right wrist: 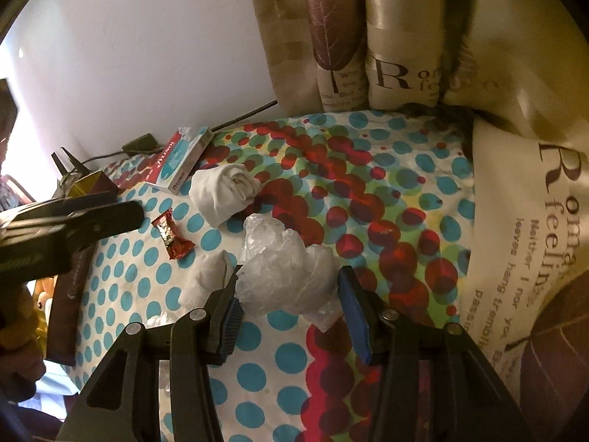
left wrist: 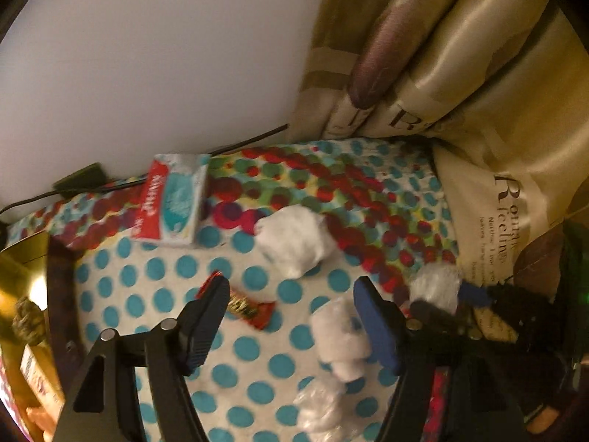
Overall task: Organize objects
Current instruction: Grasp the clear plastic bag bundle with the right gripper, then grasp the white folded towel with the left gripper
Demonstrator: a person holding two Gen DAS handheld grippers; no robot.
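On a polka-dot bedsheet (right wrist: 257,368) lie a red candy wrapper (left wrist: 246,307) (right wrist: 171,235), a red and teal toothpaste box (left wrist: 171,202) (right wrist: 180,162), a rolled white cloth (left wrist: 294,239) (right wrist: 224,188), a small white wad (left wrist: 340,335) (right wrist: 206,280) and a crumpled clear plastic bag (right wrist: 283,272) (left wrist: 324,409). My left gripper (left wrist: 291,316) is open above the sheet, the candy by its left finger and the white wad by its right finger. My right gripper (right wrist: 291,309) is open with the plastic bag between its fingers. The right gripper shows in the left wrist view (left wrist: 441,294).
Cream printed pillows (right wrist: 515,184) line the right and far side. A white wall (left wrist: 147,55) stands behind. A gold and brown box (left wrist: 33,294) (right wrist: 90,184) with small items sits at the left edge. A black cable and adapter (right wrist: 140,143) lie by the wall.
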